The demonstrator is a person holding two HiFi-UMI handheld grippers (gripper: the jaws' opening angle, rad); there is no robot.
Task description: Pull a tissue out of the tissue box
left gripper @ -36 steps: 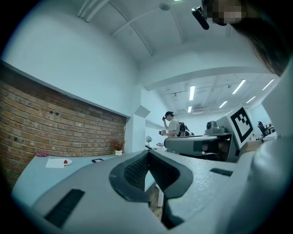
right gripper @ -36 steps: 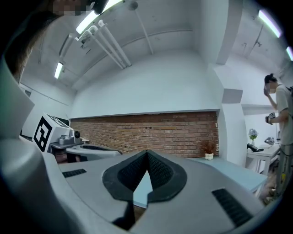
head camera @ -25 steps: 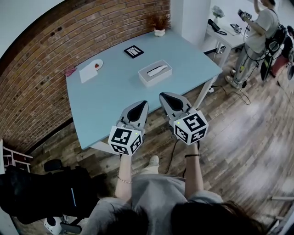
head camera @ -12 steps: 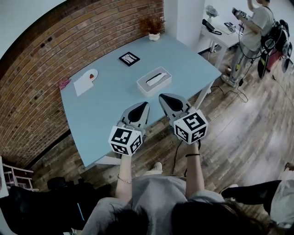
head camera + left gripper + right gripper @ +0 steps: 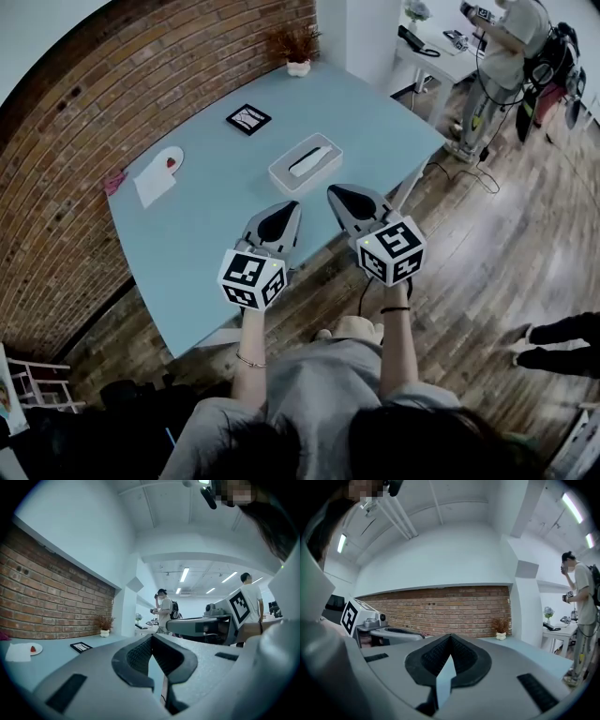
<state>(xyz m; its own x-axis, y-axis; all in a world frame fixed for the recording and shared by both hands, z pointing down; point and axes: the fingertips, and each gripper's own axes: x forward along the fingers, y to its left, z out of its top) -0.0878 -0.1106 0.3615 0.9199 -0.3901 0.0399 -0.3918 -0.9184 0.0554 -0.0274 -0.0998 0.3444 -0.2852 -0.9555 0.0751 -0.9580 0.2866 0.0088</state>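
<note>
Over the near edge of the light blue table [image 5: 202,234] I hold both grippers side by side and level, pointing across it. The left gripper [image 5: 289,212] has its jaws together, the ribbed pads meeting at the tip with nothing between them. The right gripper [image 5: 339,195] is closed the same way and is just as empty.

The only print near me is the black-and-white square code on each marker cube, left cube [image 5: 251,278] and right cube [image 5: 392,251]; these are patterns, not words. A black card [image 5: 248,119] farther back on the table carries a pale design that is too small to read.

The tissue box [image 5: 306,165] lies flat on the table ahead of both gripper tips, apart from them, between me and the black card. It is white and plain, with no label that I can make out. Its long axis runs roughly along the table's near edge, from lower left to upper right in the head view, and its opening faces up. A tissue [image 5: 310,160] pokes out of the slot and lies along that same axis.

At the table's left end a small white plate [image 5: 172,161] with a red bit sits against a white napkin [image 5: 150,184]. A potted plant [image 5: 298,64] stands at the far corner by the brick wall [image 5: 84,112].
</note>
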